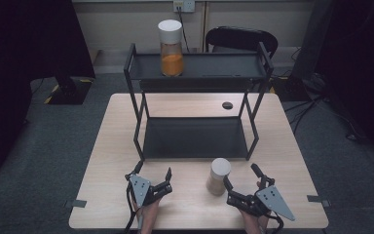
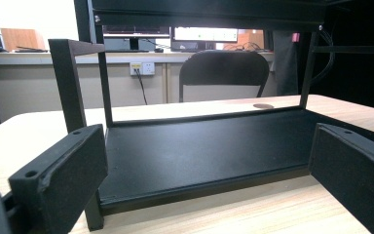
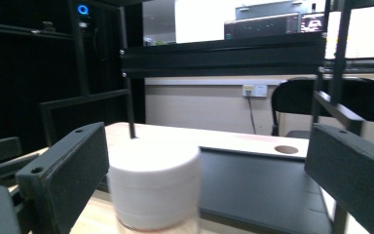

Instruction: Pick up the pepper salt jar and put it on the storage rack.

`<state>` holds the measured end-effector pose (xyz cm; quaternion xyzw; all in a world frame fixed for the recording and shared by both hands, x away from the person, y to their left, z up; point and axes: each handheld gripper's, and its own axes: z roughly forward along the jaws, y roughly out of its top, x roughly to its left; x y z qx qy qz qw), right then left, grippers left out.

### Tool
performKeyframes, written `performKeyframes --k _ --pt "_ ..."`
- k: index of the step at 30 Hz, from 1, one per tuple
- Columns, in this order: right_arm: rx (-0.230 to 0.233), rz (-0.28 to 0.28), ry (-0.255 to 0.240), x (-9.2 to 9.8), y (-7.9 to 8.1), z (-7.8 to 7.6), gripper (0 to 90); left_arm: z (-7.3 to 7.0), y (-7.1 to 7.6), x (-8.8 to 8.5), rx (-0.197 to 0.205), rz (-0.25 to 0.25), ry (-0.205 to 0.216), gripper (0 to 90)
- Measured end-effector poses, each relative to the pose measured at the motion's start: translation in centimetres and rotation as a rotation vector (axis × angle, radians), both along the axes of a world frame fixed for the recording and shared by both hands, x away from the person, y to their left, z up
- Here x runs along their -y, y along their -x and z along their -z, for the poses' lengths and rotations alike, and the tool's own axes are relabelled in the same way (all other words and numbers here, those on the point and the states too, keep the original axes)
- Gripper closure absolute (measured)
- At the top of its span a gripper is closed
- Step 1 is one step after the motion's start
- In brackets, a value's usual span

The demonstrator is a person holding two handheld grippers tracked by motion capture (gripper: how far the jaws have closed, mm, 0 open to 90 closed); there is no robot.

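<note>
A jar with a white lid stands upright on the wooden table, near the front edge and just in front of the black rack. The right gripper sits beside it with its jaws spread wide; in the right gripper view the jar stands between the two jaws, closer to the left one, and I cannot tell whether it touches it. The left gripper rests well apart to the left, its jaws likewise released and holding nothing, facing the rack's lower shelf. A second jar, with orange contents, stands on the top shelf.
</note>
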<state>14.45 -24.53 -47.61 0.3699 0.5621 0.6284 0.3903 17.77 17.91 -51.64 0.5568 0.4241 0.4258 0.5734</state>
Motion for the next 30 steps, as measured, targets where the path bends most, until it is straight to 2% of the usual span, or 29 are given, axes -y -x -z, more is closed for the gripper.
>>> performKeyframes --k 3,6,14,30 --pt "0.009 -0.039 0.007 -0.1 -0.4 -0.2 3.7 0.0 0.0 0.0 0.0 0.0 0.0 0.1" --pt "0.002 -0.053 0.018 -0.5 -0.6 -0.4 4.8 0.0 0.0 0.0 0.0 0.0 -0.001 0.1" --pt "-0.051 -0.092 0.045 -1.0 -1.7 -0.7 9.8 0.0 0.0 0.0 0.0 0.0 0.0 0.1" --pt "-0.157 -0.125 0.098 -1.2 -3.4 -0.8 25.1 0.0 0.0 -0.2 0.002 0.01 -0.001 0.0"
